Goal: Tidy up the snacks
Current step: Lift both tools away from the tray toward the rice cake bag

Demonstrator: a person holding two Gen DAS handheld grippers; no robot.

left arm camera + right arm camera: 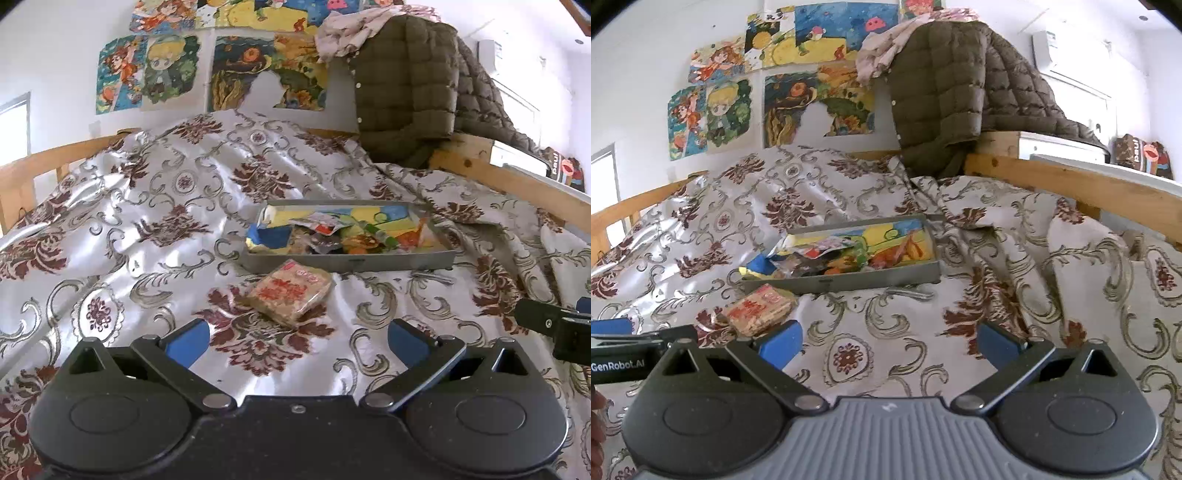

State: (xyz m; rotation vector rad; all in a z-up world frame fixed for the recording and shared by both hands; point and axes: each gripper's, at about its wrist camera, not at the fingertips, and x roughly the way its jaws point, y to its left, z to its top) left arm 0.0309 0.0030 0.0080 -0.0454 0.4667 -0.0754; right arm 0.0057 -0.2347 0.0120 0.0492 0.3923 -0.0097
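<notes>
A clear-wrapped brown snack packet with red print (290, 297) lies on the patterned bedspread just in front of a grey tray (347, 260). The tray holds several snack wrappers on a colourful lining. My left gripper (297, 341) is open and empty, a short way in front of the packet. In the right wrist view the packet (759, 308) lies left of centre, in front of the tray (846, 282). My right gripper (888, 343) is open and empty over bare bedspread, to the right of the packet. The left gripper (613, 328) shows at that view's left edge.
The floral bedspread (147, 221) is rumpled, with deep folds to the right of the tray. A wooden bed frame (1071, 184) runs around it. An olive quilted jacket (406, 85) hangs at the back right. Paintings (162, 70) cover the wall.
</notes>
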